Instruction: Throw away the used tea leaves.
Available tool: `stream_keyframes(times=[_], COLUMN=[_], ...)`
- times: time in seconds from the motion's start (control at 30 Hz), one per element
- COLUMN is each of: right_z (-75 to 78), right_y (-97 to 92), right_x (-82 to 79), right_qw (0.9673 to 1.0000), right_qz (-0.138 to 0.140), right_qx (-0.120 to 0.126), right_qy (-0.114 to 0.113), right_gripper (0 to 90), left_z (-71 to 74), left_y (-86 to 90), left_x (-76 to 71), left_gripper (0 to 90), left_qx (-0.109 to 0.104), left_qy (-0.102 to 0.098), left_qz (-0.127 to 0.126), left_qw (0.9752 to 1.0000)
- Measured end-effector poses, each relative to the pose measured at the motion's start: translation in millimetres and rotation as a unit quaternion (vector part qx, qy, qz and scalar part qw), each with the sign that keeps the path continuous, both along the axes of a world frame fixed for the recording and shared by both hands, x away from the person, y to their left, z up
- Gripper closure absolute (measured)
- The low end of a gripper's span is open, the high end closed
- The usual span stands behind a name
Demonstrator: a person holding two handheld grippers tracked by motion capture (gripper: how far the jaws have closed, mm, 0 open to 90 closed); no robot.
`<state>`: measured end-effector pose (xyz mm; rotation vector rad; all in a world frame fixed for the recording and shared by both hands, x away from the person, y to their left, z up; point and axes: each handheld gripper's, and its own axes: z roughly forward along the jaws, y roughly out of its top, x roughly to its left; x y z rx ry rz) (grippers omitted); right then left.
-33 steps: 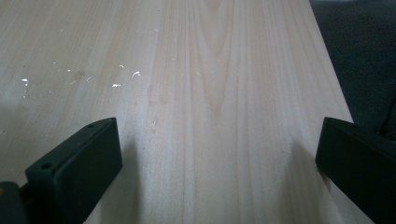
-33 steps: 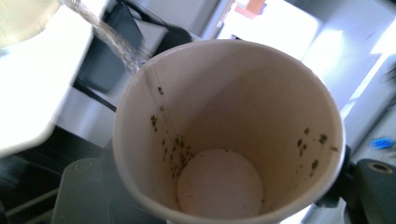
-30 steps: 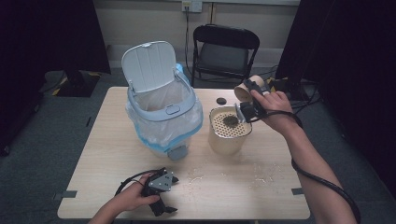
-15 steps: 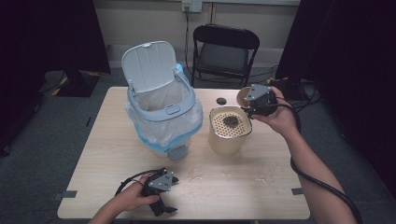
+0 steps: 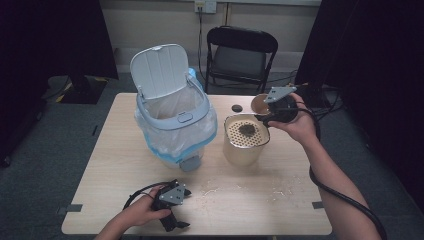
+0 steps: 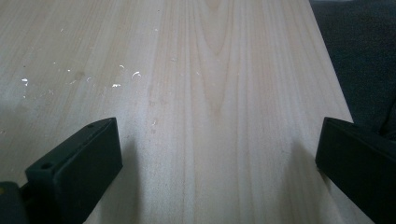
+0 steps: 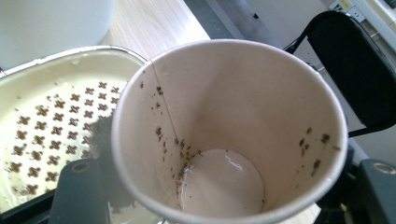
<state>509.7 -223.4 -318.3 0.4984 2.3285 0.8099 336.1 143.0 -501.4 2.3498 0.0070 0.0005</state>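
The right claw (image 5: 264, 111) pinches a paper cup (image 5: 258, 102) at the far right of the counter (image 5: 120, 145), just behind and touching-close to the rim of a cream pot (image 5: 245, 146). From the high view the cup is held tipped, its mouth turned toward the person. The pot carries a perforated insert with a dark clump of dregs (image 5: 246, 130) on it. Left of the pot stands a bin (image 5: 172, 122), lid up, lined with a clear bag. A small dark cap (image 5: 237, 108) lies on the counter behind the pot. The left claw (image 5: 177, 225) rests on the counter's near edge, spread, with nothing in it.

In the left gripper view, the left claw (image 6: 219, 158) stands wide over bare counter (image 6: 219, 70), a few pale crumbs (image 6: 116, 81) farther off.

In the right gripper view, the cup (image 7: 261, 107) sits between the jaws, its mouth facing the camera, dark specks clinging to its inner wall. The pot's insert (image 7: 51, 126) lies to the left below it.
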Motion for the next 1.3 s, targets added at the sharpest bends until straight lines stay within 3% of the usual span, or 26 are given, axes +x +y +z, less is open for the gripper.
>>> stream_keyframes(times=[0.3, 0.63, 0.97, 1.3], right_z=[2.7, 2.7, 6.3, 13.2], right_y=[3.2, 6.6, 11.7, 14.5], right_x=[1.4, 4.7, 5.6, 7.7], right_qw=[0.9997, 0.9967, 0.995, 0.9896], right_qz=[0.002, 0.005, 0.009, 0.014], right_qx=[0.011, 0.05, 0.065, 0.106], right_qy=[0.023, 0.063, 0.075, 0.096], right_gripper=[27.2, 26.9, 26.8, 26.7], left_z=[0.0, 0.2, -0.1, -0.2], left_y=[0.0, 0.1, 0.0, 0.0], left_x=[0.0, 0.2, 0.0, -0.1], left_gripper=[0.0, 0.0, 0.0, 0.0], left_qx=[0.0, 0.0, 0.0, -0.001], left_qy=[0.0, -0.002, 0.001, 0.001], left_qz=[0.0, 0.0, 0.0, 0.0], left_qw=[1.0, 1.0, 1.0, 1.0])
